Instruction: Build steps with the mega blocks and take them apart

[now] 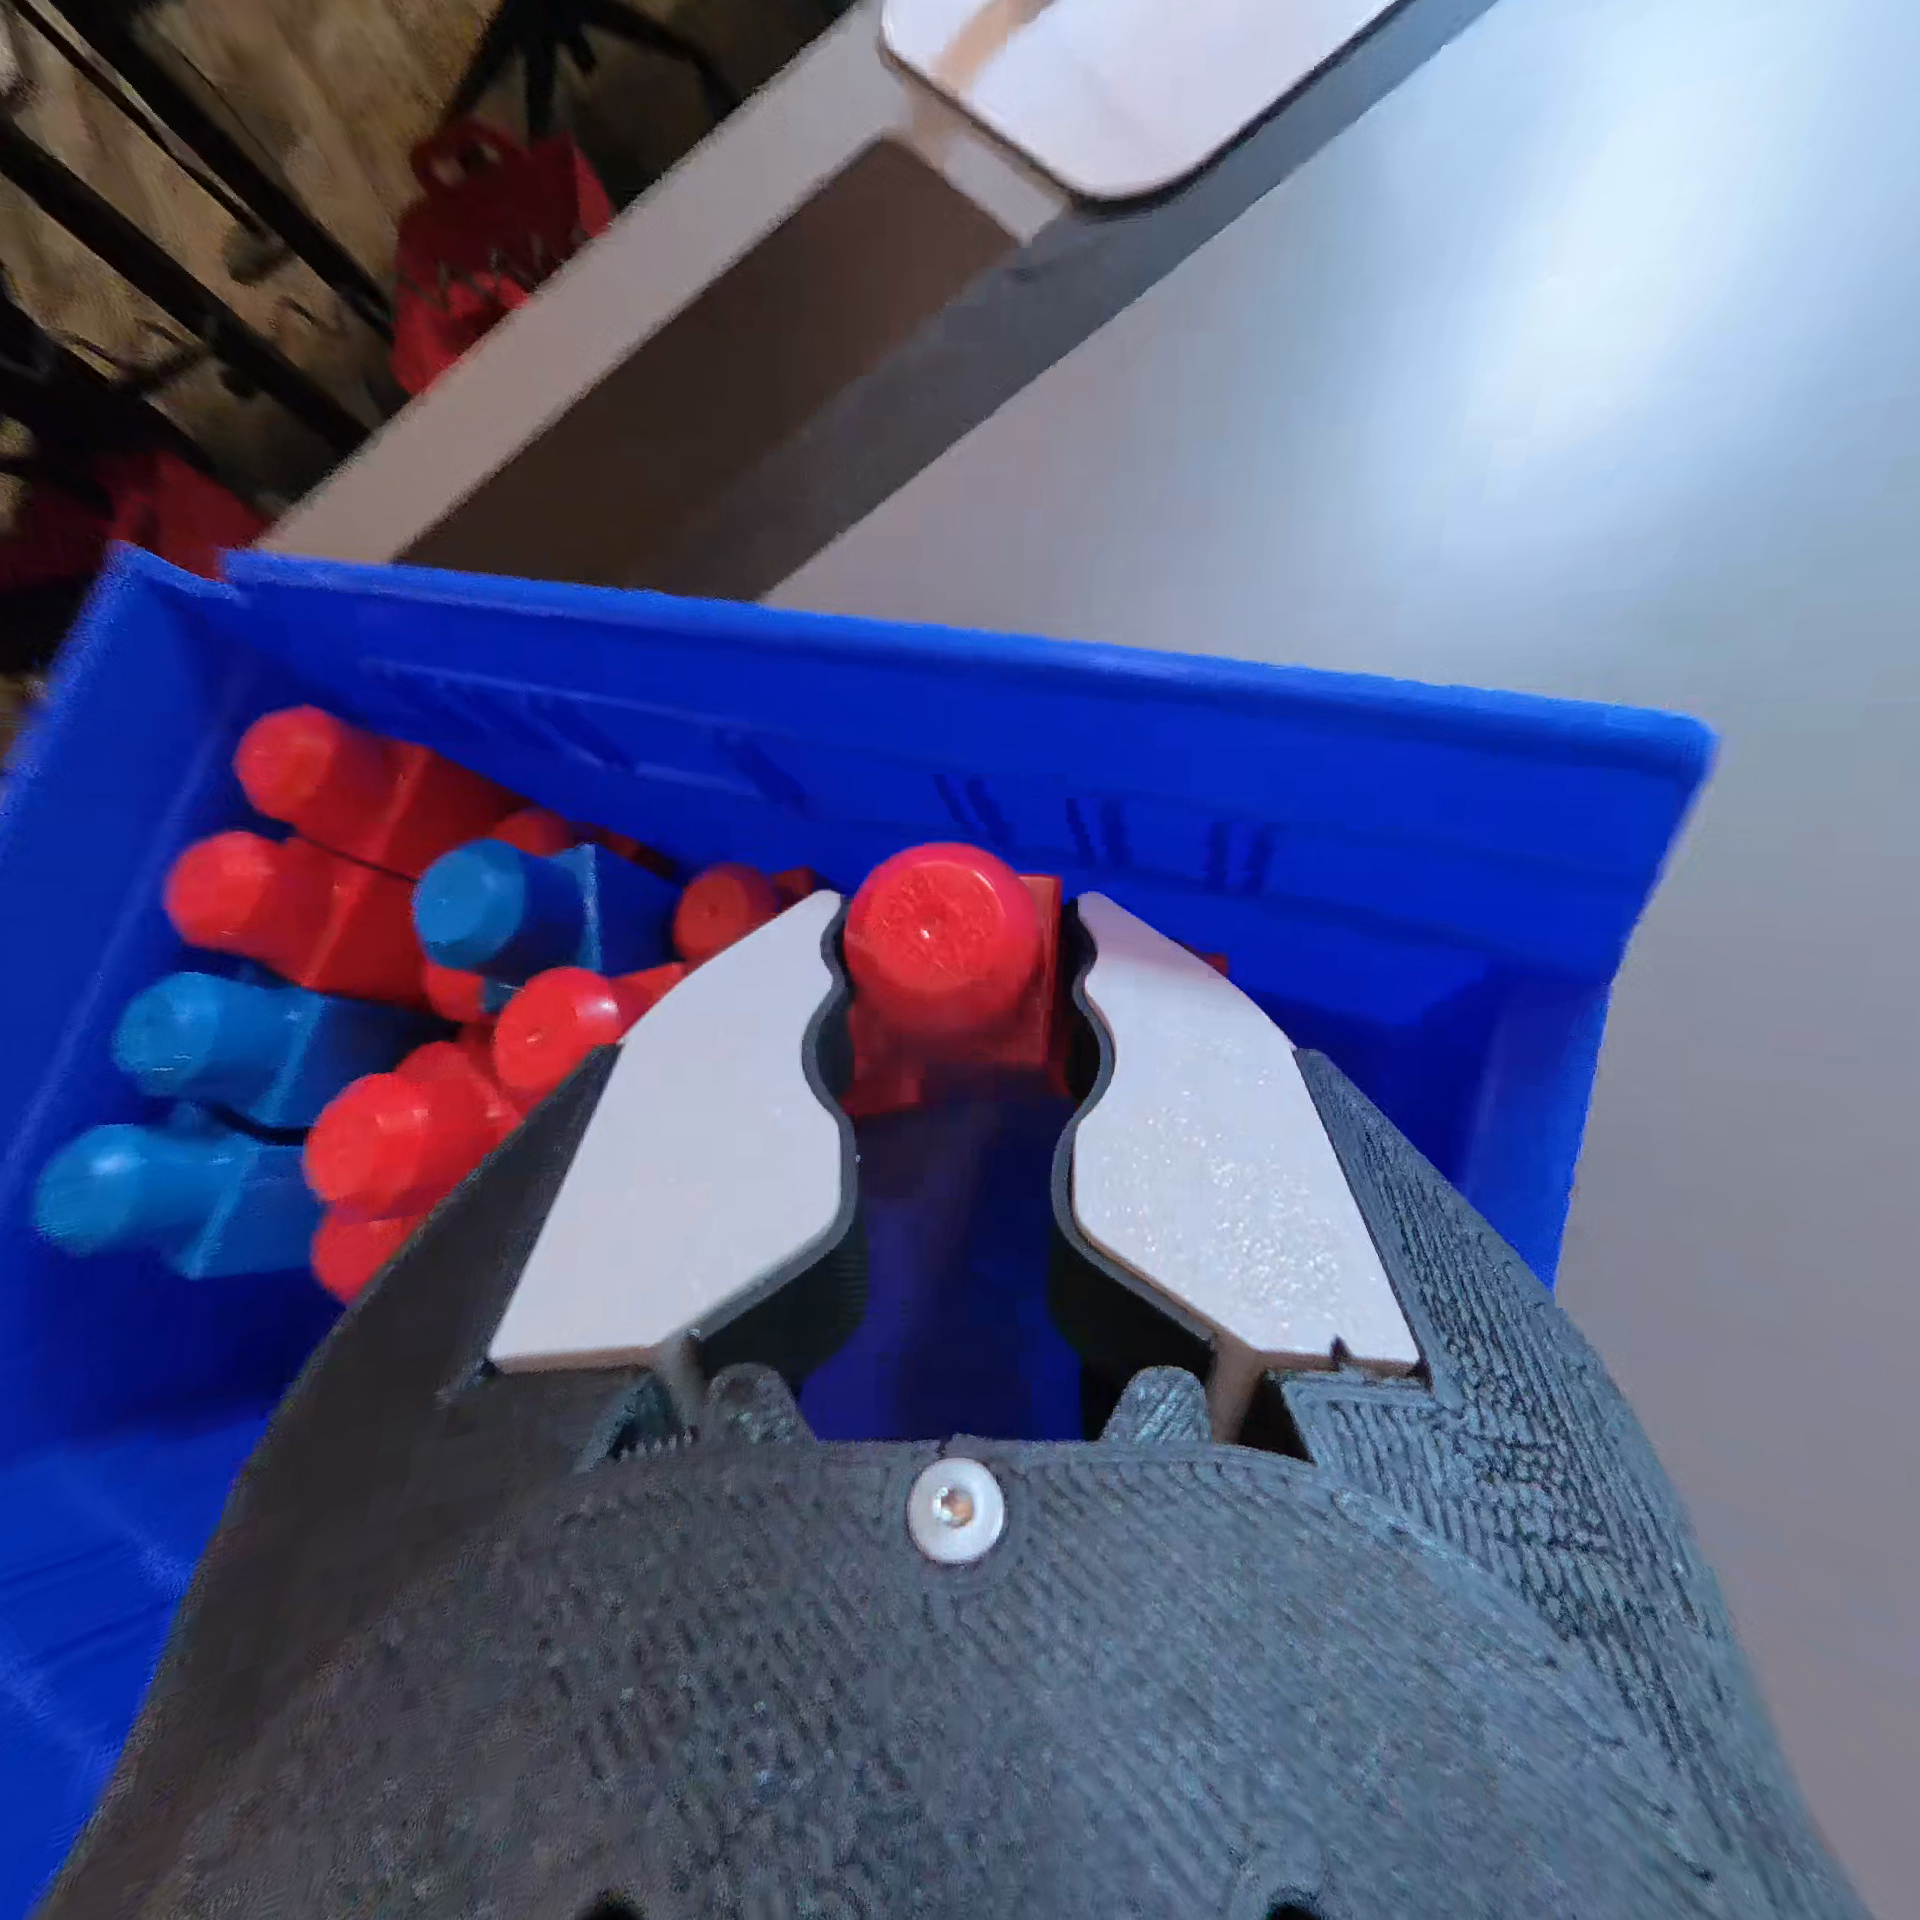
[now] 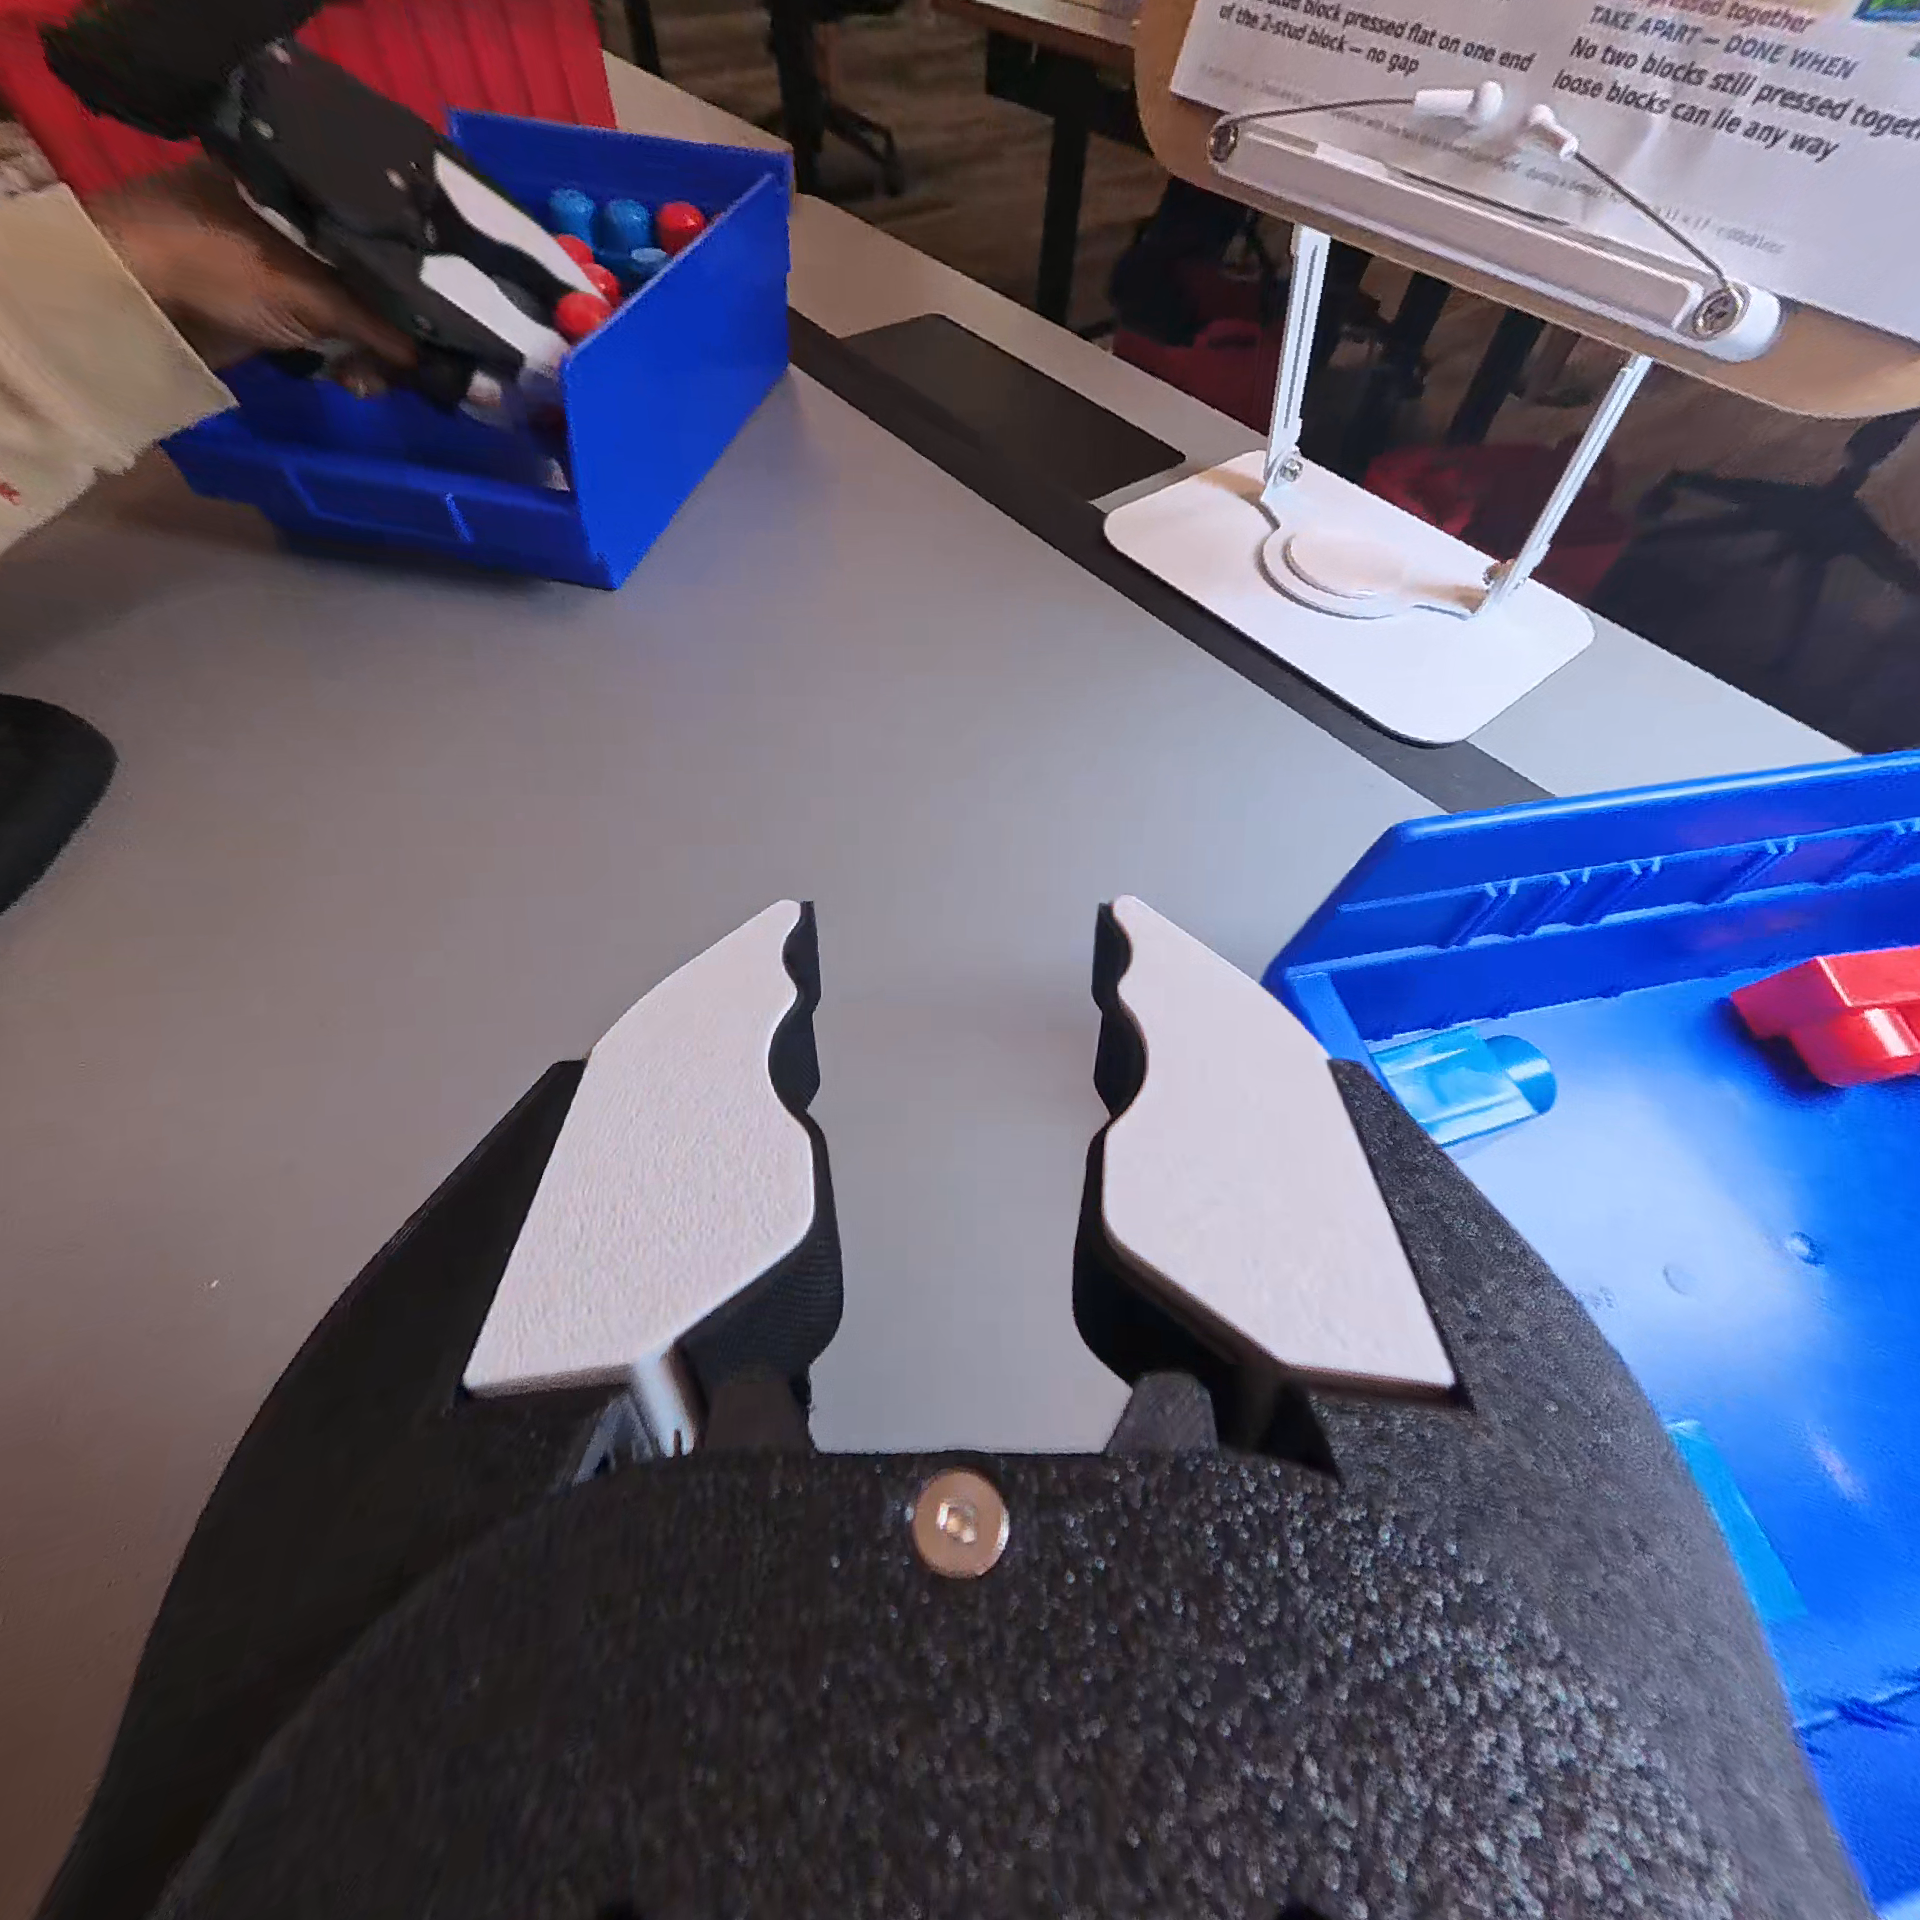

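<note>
My left gripper [image 1: 956, 914] reaches into a blue bin [image 1: 935, 707] that holds several red blocks [image 1: 301, 904] and blue blocks [image 1: 208, 1039]. Its jaws are closed on a red one-stud block [image 1: 940, 966], whose stud points at the camera and which sits a little above the pile. The right wrist view shows this gripper [image 2: 540, 312] in the far-left bin [image 2: 675, 416]. My right gripper [image 2: 956, 914] is open and empty above the grey table [image 2: 727, 779]. Just to its right is a second blue bin [image 2: 1558, 862] holding a red block [image 2: 1849, 1008] and a blue block [image 2: 1475, 1081].
A white stand [image 2: 1351, 603] holding an instruction sheet sits at the table's far right edge, and its base shows in the left wrist view [image 1: 1091, 83]. A dark strip [image 2: 1018, 405] runs along the table's back. A person's hand [image 2: 239, 291] holds the left gripper. Across from one pair of fingers to the other is roughly 40 cm.
</note>
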